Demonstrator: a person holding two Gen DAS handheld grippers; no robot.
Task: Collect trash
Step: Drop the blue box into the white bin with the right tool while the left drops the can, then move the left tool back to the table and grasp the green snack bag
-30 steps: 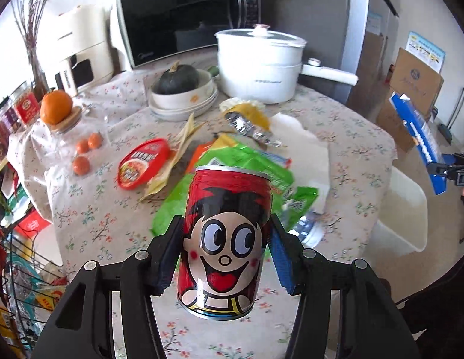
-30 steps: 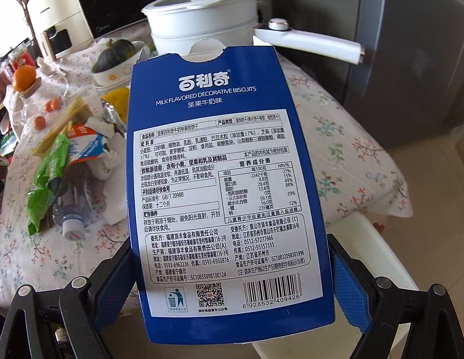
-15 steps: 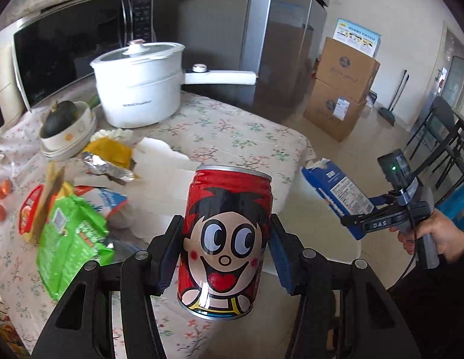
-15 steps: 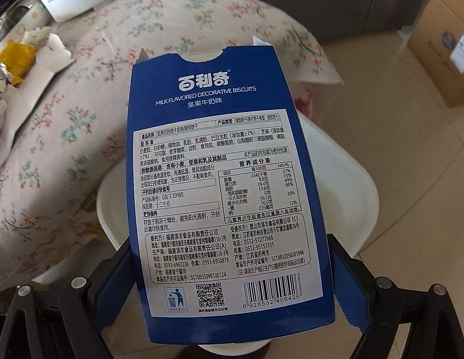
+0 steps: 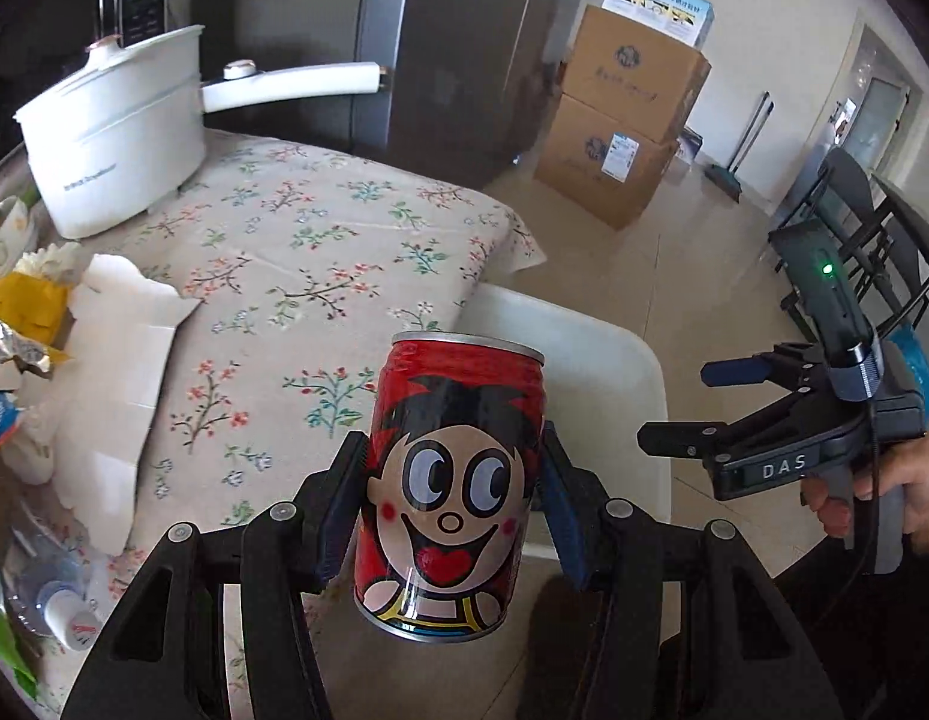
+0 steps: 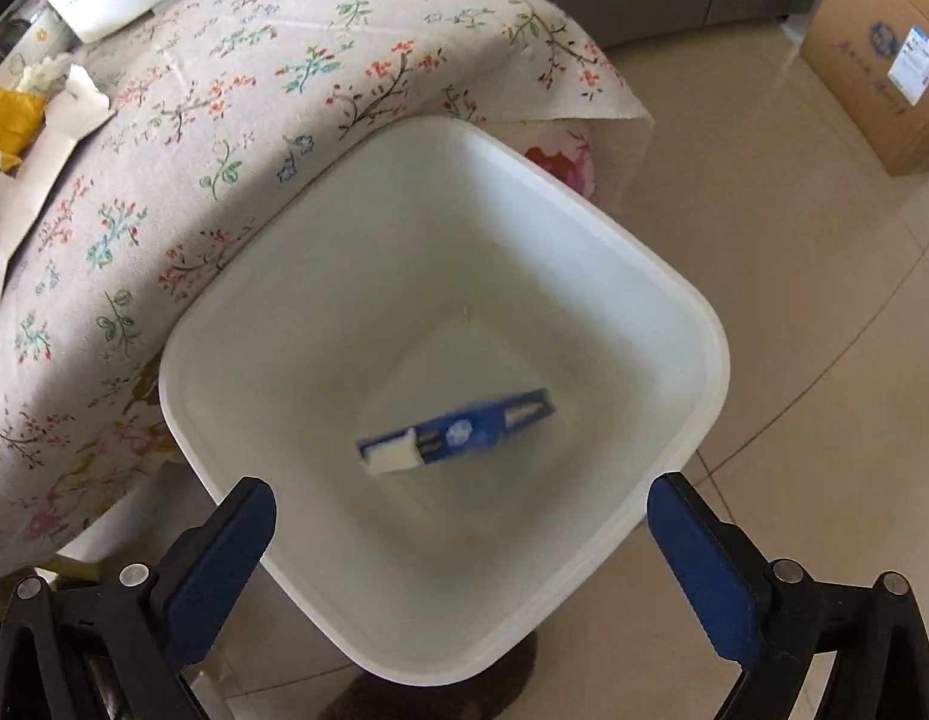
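My left gripper (image 5: 452,498) is shut on a red drink can (image 5: 452,480) with a cartoon face, held upright above the table edge beside the white trash bin (image 5: 614,372). My right gripper (image 6: 461,516) is open and empty above the bin (image 6: 692,324); it also shows in the left wrist view (image 5: 686,405). A blue biscuit box (image 6: 458,432) lies inside the bin, near its bottom.
The floral-cloth table (image 5: 296,276) holds a white pot (image 5: 110,132) with a long handle, white paper, a yellow wrapper (image 5: 26,300), foil and a plastic bottle (image 5: 56,606). Cardboard boxes (image 5: 626,114) stand on the tiled floor by the fridge.
My right gripper has opened and the blue biscuit box has dropped into the bin. My left gripper has swung right with the can toward the bin.
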